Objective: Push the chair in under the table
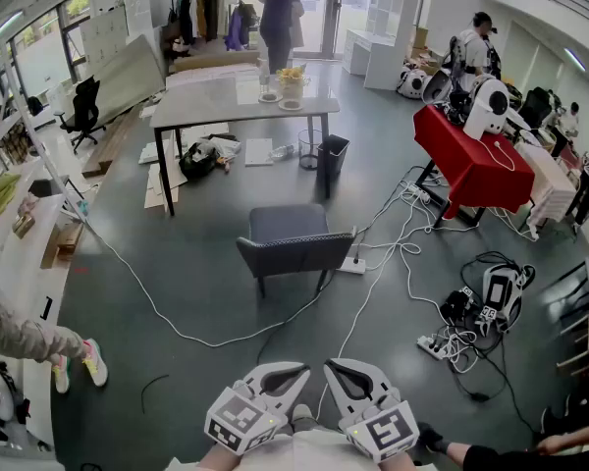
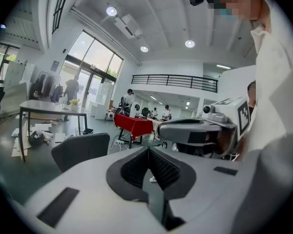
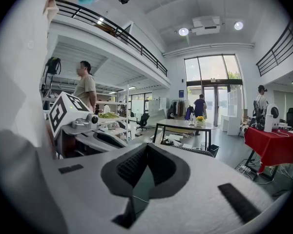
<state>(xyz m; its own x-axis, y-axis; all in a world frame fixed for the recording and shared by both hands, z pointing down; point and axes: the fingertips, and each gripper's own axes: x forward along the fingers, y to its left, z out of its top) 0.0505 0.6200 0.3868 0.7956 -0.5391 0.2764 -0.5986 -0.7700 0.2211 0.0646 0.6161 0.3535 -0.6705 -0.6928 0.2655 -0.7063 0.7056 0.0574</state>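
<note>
Ahead of both grippers: a gray chair (image 1: 293, 243) (image 2: 80, 150) stands on the floor, well apart from them, with its back turned to them.
Table: the gray table (image 1: 216, 101) (image 2: 44, 108) (image 3: 185, 125) is farther off, past the chair. Bare floor lies between the chair and the table.
Left gripper (image 1: 293, 371) (image 2: 149, 152): low and close to the person. Its jaws are pressed together with nothing between them.
Right gripper (image 1: 336, 369) (image 3: 145, 150): just beside the left gripper. Its jaws are pressed together too, and it holds nothing.
On the table: yellow flowers (image 1: 292, 75).
Beside the table: a black bin (image 1: 332, 155).
Ahead and to the right of the grippers: a red-covered table (image 1: 471, 160), with white cables (image 1: 402, 243) on the floor.
Past the table: a person (image 1: 278, 18) stands.
</note>
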